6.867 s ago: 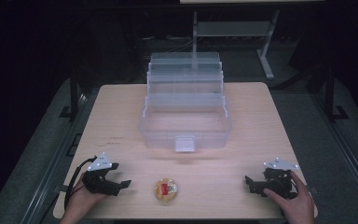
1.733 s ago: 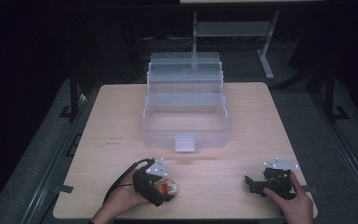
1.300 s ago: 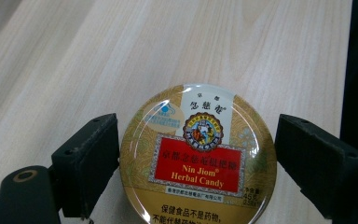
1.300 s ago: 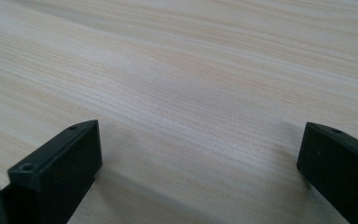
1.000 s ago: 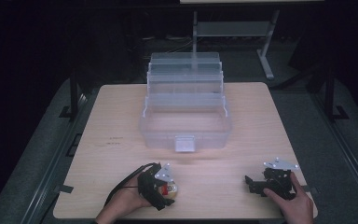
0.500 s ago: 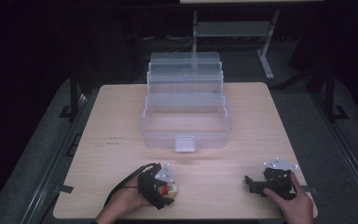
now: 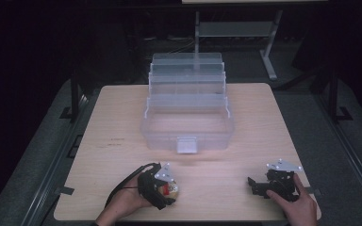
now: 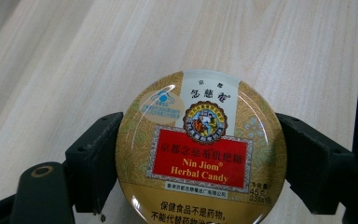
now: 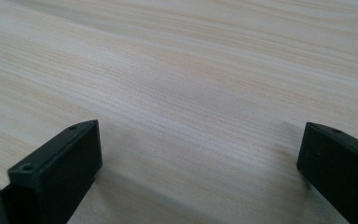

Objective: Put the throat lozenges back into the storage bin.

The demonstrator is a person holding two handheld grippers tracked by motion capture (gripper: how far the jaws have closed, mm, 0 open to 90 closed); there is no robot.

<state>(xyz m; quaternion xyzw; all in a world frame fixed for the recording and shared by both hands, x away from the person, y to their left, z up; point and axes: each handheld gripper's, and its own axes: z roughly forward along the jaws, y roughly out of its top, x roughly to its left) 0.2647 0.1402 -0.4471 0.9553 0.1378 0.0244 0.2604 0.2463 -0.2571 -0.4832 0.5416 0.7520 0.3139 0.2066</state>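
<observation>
On the bench [image 7: 122, 122], the clear box [image 7: 187, 123] stands open, the round tin [image 8: 200, 149] well in front of it. The left hand-held gripper [image 7: 162, 188] clamps the tin's rim; lift it level. The right hand-held gripper [image 7: 264, 184] rests gaping, empty.
</observation>
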